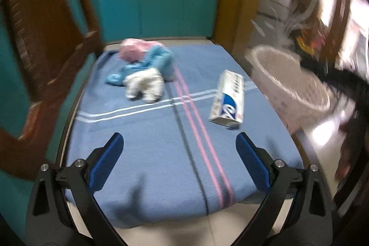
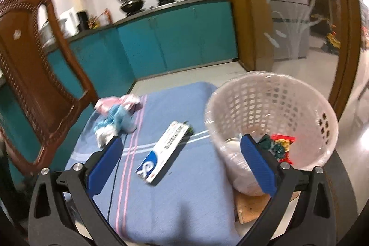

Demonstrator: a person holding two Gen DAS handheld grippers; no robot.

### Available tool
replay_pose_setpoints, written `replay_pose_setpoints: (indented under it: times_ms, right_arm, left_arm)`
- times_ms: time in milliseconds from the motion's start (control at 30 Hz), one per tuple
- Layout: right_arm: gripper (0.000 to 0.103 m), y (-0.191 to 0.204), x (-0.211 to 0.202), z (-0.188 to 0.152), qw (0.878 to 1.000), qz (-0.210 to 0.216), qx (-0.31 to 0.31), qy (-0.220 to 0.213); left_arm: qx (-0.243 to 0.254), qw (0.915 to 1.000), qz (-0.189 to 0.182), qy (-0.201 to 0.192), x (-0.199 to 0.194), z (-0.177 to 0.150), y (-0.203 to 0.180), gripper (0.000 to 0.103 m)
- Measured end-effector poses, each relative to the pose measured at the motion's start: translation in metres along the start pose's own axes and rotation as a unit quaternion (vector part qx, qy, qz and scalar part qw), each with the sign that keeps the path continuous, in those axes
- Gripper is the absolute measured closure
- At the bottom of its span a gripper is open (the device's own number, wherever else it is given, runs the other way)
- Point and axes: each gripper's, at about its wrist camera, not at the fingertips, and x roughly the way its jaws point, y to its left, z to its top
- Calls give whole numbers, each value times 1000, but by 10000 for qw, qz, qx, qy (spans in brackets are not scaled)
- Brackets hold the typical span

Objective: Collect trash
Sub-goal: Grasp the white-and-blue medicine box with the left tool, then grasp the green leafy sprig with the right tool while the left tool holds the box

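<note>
- Blue woven cloth with pink and white stripes covered the small table, its near hem draping over the front edge and its side edges reaching the table's rims.
- Long white-and-blue cardboard carton lay flat on the cloth toward its right side, close to the right edge but fully on the fabric; in the right wrist view the same carton sat between the finger pads and ahead of them.
- Pile of pink, light-blue and white crumpled wrappers or cloth scraps rested near the cloth's far left corner, well apart from the carton; blur hid what exactly they were.
- Pale pink plastic lattice basket lined with a clear bag stood just beside the table's right edge, holding red, green and white scraps at its bottom.
- Left gripper hovered above the near part of the cloth, jaws spread wide and holding nothing, with bare fabric ahead of it.
- Right gripper was likewise released and empty, its right pad in front of the basket wall.
- Brown slatted plastic chair crowded the table's left side.
</note>
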Motion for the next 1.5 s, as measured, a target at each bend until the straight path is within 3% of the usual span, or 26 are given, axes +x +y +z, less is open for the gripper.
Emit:
replay_pose_setpoints:
  times_ms: [200, 267, 367, 433, 467, 500, 567, 633, 733, 833, 933, 1033, 1100, 1233, 1300, 1400, 1500]
  right_arm:
    - [3, -29, 9, 7, 9991, -156, 406, 18]
    - [3, -33, 10, 8, 9988, -142, 462, 25]
    - [3, -34, 8, 11, 9986, -85, 521, -11]
    - [3, -33, 8, 12, 9986, -42, 531, -27]
    - [3, -34, 7, 12, 9986, -28, 535, -31]
    - [3, -34, 7, 13, 9985, -14, 540, -34]
    - [3, -35, 8, 13, 9984, 18, 558, -36]
    - [3, -36, 8, 14, 9983, 28, 575, -44]
    - [3, -39, 8, 15, 9983, 4, 575, -68]
    - [3, -39, 11, 14, 9986, -17, 522, -23]
    - [3, -25, 22, 9, 9996, 13, 163, 210]
    - [4, 1, 41, 0, 9985, 111, -317, 439]
    - [6, 14, 50, -5, 9971, 281, -404, 582]
    - [6, 42, 55, -18, 9922, 543, -719, 865]
    - [6, 62, 56, -27, 9843, 714, -1174, 1106]
    - [6, 82, 48, -41, 9749, 532, -1998, 828]
    - [6, 90, 53, -50, 9680, 572, -2338, 706]
  left_arm:
    - [934, 9941, -319, 459, 57, 19, -58, 6]
    - [1051, 9918, -426, 596, 78, 28, -72, 6]
    - [851, 9908, -563, 890, 110, 43, -78, 8]
    - [550, 9878, -787, 1230, 132, 50, -74, 20]
    - [416, 9862, -786, 1397, 141, 50, -71, 34]
    - [379, 9884, -701, 1295, 141, 52, -68, 51]
    - [387, 9883, -699, 1300, 141, 51, -64, 59]
    - [331, 9873, -863, 1295, 132, 47, -58, 60]
    - [264, 9921, -689, 1016, 106, 39, -40, 60]
    - [37, 9962, -636, 587, 57, 33, -14, 60]
    - [0, 9996, -296, 28, 0, 25, 11, 60]
    - [-446, 9985, -129, -297, -35, 19, 38, 60]
    - [-620, 9973, -269, -302, -41, 17, 50, 60]
    - [-468, 9974, -518, -201, -37, 17, 51, 60]
    - [-419, 9959, -798, -35, -31, 12, 48, 60]
    - [-426, 9929, -1103, 150, -26, 9, 46, 60]
    - [-539, 9882, -1400, 297, -22, 7, 45, 60]
